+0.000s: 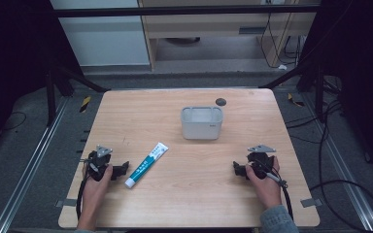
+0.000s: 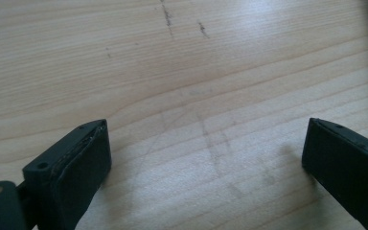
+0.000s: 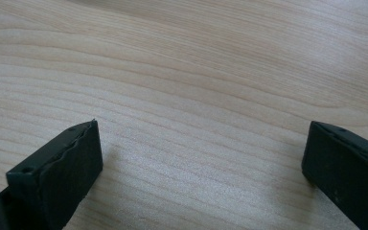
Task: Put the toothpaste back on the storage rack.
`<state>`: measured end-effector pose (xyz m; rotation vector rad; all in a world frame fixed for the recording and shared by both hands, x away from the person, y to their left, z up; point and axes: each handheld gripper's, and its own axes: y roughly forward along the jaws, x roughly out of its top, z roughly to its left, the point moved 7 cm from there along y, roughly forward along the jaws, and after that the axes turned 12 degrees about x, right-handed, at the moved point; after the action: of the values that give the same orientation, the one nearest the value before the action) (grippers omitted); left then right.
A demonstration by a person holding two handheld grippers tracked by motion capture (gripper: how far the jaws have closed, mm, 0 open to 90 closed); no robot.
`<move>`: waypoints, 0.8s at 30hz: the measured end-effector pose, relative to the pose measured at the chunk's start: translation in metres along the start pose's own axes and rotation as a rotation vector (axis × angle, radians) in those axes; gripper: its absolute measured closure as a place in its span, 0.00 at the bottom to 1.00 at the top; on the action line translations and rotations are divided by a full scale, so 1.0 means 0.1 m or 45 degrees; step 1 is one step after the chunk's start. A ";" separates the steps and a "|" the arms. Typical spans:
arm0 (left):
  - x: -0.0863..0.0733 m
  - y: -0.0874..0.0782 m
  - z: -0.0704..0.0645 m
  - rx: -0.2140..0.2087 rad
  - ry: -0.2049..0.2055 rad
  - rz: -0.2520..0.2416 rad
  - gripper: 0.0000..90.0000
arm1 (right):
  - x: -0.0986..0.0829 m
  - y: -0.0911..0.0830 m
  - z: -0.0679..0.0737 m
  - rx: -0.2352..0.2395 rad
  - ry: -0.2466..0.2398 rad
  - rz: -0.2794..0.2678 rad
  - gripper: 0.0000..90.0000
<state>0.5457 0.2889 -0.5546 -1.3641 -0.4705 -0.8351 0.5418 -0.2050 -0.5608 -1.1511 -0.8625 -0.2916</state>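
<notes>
Down on the wooden desk [image 1: 189, 194], near the front edge: left tongs [image 1: 122, 168] resting low at the left side, held in the person's left hand [image 1: 96, 187], jaws pointing inward across the desk. Spread wide apart in the left gripper view [image 2: 206, 158], with bare, lightly scuffed wood between the 2 black jaws and nothing gripped.

Just beside the left tongs, toward the middle: a toothpaste tube [image 1: 146, 165], white and teal, lying flat and slanted, cap end toward the front edge, crimped end angled up toward the back. Close to the jaws but apart from them. A sliver of white at the top right corner of the left gripper view, too little to identify.

Over on the right: right tongs [image 1: 236, 169] in the right hand [image 1: 266, 184], also low on the desk and pointing inward. Open wide too in the right gripper view [image 3: 202, 153], plain wood grain between the jaws, empty.

Farther back, near the centre: a grey-white tub [image 1: 202, 123], upright, well apart from both tongs and from the tube. Behind it, a small dark round disc [image 1: 220, 102] near the far edge.
</notes>
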 end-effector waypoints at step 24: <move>0.35 -0.40 -0.36 -0.058 0.389 0.075 0.09 | 0.00 0.00 0.00 0.000 0.000 0.000 0.01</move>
<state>0.5320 0.2460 -0.5095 -1.2580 -0.1737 -0.9908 0.5419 -0.2050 -0.5608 -1.1511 -0.8627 -0.2917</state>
